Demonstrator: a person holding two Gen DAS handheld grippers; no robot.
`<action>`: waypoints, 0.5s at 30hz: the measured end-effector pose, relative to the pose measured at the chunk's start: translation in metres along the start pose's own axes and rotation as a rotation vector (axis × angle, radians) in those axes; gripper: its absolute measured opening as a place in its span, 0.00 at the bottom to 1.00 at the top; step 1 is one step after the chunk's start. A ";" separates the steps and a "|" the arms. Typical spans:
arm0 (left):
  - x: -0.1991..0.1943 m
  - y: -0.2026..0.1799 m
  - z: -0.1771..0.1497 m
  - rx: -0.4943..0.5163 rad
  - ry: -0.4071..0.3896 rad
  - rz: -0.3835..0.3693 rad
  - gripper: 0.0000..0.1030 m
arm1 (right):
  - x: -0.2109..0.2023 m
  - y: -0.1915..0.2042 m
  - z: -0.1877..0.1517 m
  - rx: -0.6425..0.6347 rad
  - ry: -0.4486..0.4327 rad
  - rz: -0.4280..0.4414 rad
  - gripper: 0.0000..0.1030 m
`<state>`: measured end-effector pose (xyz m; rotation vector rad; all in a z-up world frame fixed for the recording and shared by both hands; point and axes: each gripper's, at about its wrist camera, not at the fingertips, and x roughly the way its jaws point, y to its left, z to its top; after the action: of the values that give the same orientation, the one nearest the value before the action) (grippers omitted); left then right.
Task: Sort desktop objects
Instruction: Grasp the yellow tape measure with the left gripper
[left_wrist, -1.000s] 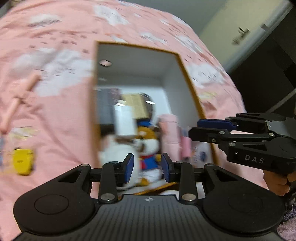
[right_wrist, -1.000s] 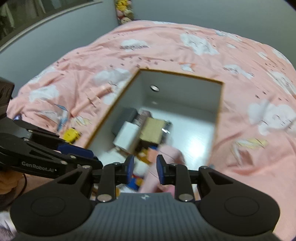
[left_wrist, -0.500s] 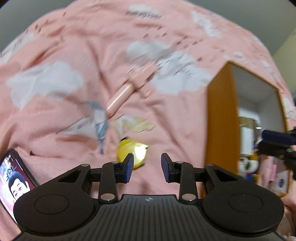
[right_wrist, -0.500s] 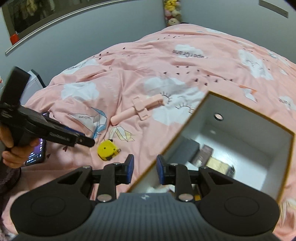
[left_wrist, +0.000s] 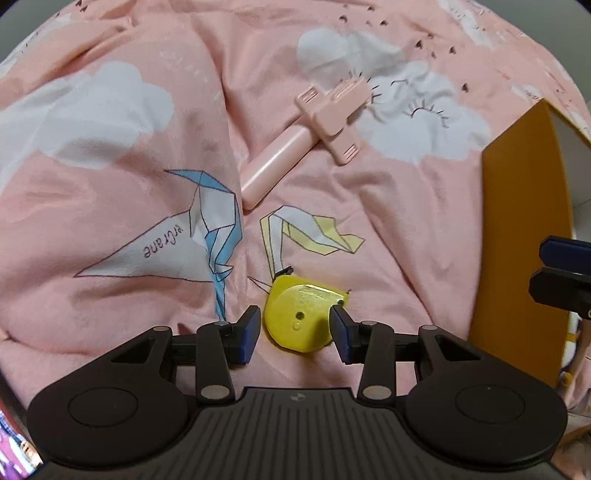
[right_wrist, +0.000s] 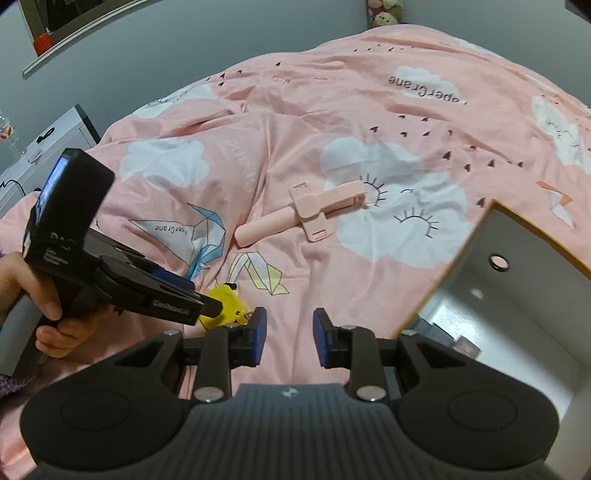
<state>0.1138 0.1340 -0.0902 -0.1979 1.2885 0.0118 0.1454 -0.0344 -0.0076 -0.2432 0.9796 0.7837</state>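
Observation:
A yellow tape measure (left_wrist: 301, 314) lies on the pink bedspread. My left gripper (left_wrist: 293, 334) is open, its jaws on either side of the tape measure, not closed on it. In the right wrist view the tape measure (right_wrist: 223, 304) is partly hidden behind the left gripper (right_wrist: 207, 306). A pink selfie stick (left_wrist: 306, 138) lies further off; it also shows in the right wrist view (right_wrist: 299, 212). My right gripper (right_wrist: 288, 338) is open and empty above the bedspread, left of the box (right_wrist: 517, 295).
An open box with orange outer walls (left_wrist: 517, 258) and white inside stands at the right; some items lie in it. A phone corner (left_wrist: 14, 446) shows at the bottom left. A desk (right_wrist: 40, 147) stands beyond the bed.
Both grippers swung left, away from the box. My left gripper came down around the yellow tape measure. My right gripper now looks over the bedspread instead of into the box.

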 end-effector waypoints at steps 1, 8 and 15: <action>0.002 0.000 0.000 0.000 0.004 0.002 0.46 | 0.004 -0.001 0.002 0.000 0.008 0.005 0.28; 0.020 0.007 0.000 -0.034 0.051 -0.043 0.49 | 0.026 -0.008 0.014 0.007 0.046 0.010 0.28; 0.037 0.006 0.003 -0.067 0.083 -0.060 0.60 | 0.038 -0.010 0.024 0.001 0.055 0.015 0.28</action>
<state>0.1264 0.1362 -0.1256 -0.2968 1.3655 -0.0043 0.1801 -0.0107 -0.0263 -0.2580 1.0348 0.7942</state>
